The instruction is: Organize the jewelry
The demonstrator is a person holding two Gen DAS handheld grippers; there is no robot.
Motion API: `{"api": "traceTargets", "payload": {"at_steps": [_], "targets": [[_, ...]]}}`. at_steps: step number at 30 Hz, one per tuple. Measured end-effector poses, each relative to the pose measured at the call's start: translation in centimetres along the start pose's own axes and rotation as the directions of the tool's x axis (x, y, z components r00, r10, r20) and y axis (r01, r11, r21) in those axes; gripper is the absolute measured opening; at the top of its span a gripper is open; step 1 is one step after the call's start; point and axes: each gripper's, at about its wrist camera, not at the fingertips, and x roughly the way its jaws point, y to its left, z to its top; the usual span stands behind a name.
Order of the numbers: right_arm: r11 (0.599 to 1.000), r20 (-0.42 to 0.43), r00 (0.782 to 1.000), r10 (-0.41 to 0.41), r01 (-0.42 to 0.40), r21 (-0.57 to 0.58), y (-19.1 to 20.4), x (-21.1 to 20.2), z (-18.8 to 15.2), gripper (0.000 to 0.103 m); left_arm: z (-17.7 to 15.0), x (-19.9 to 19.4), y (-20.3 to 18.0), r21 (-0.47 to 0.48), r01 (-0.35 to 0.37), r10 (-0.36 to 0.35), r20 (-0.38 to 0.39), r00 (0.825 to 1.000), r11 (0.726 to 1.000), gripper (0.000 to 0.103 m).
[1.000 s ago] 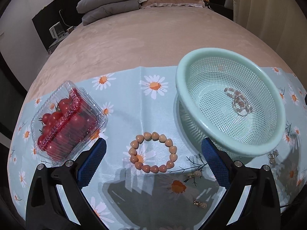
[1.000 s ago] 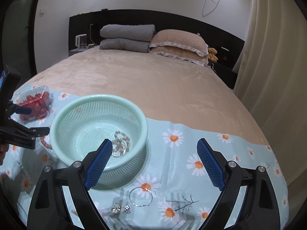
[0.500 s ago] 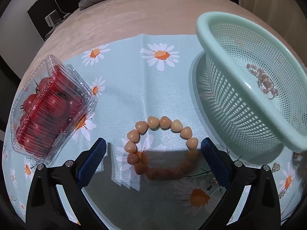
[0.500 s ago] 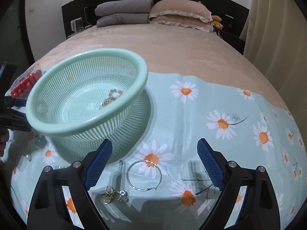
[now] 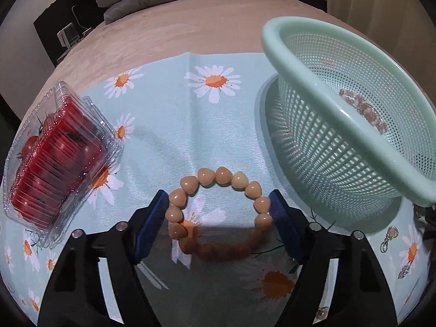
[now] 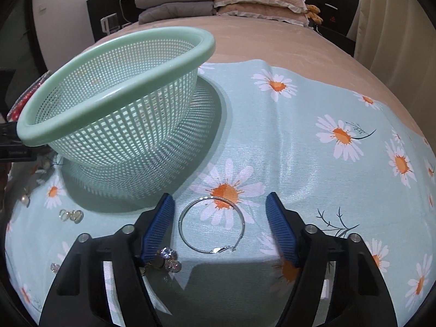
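A peach bead bracelet (image 5: 218, 209) lies on the daisy cloth between the open blue pads of my left gripper (image 5: 219, 223), which is low over it with the pads beside its two sides. A mint mesh basket (image 5: 346, 114) stands to the right with a pink bead bracelet (image 5: 365, 109) inside. In the right wrist view a thin silver hoop (image 6: 211, 223) lies between the open pads of my right gripper (image 6: 220, 229). The basket (image 6: 114, 103) is to its upper left.
A clear box of cherry tomatoes (image 5: 57, 160) lies at the left. Small earrings lie near the basket (image 5: 389, 237) and left of the hoop (image 6: 71, 215), with a crystal one (image 6: 169, 259) by the right gripper's left pad. Pillows lie at the bed's far end.
Both grippers have come down and forward. The bead bracelet now sits between the left pads and the hoop between the right pads. The jaws have narrowed somewhat.
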Motion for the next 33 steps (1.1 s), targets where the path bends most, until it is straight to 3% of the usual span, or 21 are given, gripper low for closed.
{"api": "traceTargets", "payload": {"at_steps": [1,2,4,9,11,21,33], "targets": [[1.0,0.009,1.0,-0.008,0.008,-0.002,0.1,-0.1,0.0,0.041,-0.1,-0.2,-0.3,0.016,0.005,-0.005,0.001,1.0,1.0,0.056],[1.0,0.011,1.0,-0.01,0.01,0.0,0.1,-0.2,-0.1,0.041,-0.1,-0.3,-0.5,0.028,0.005,-0.005,0.001,1.0,1.0,0.05],[1.0,0.009,1.0,-0.008,0.008,0.0,0.1,-0.2,-0.1,0.04,-0.3,-0.5,-0.6,0.035,-0.006,0.006,-0.007,1.0,0.999,0.024],[1.0,-0.001,1.0,0.009,-0.009,-0.004,0.1,-0.7,-0.3,0.037,-0.8,-1.2,-0.5,0.014,0.012,-0.012,-0.029,1.0,1.0,0.024],[1.0,-0.014,1.0,0.023,-0.023,0.008,-0.3,-1.0,-0.1,0.004,-0.9,-1.4,-0.4,0.006,0.02,-0.02,-0.036,0.999,1.0,0.024],[1.0,-0.034,0.999,0.031,-0.031,0.001,-0.8,-1.5,0.0,0.003,-1.6,-3.5,-0.6,-0.002,0.032,-0.032,-0.041,0.999,0.999,0.024],[0.999,0.014,1.0,0.028,-0.028,-0.016,-0.9,-4.0,0.9,0.002,-0.4,-6.3,-0.4,0.018,0.017,-0.017,0.001,1.0,1.0,0.024]]}}
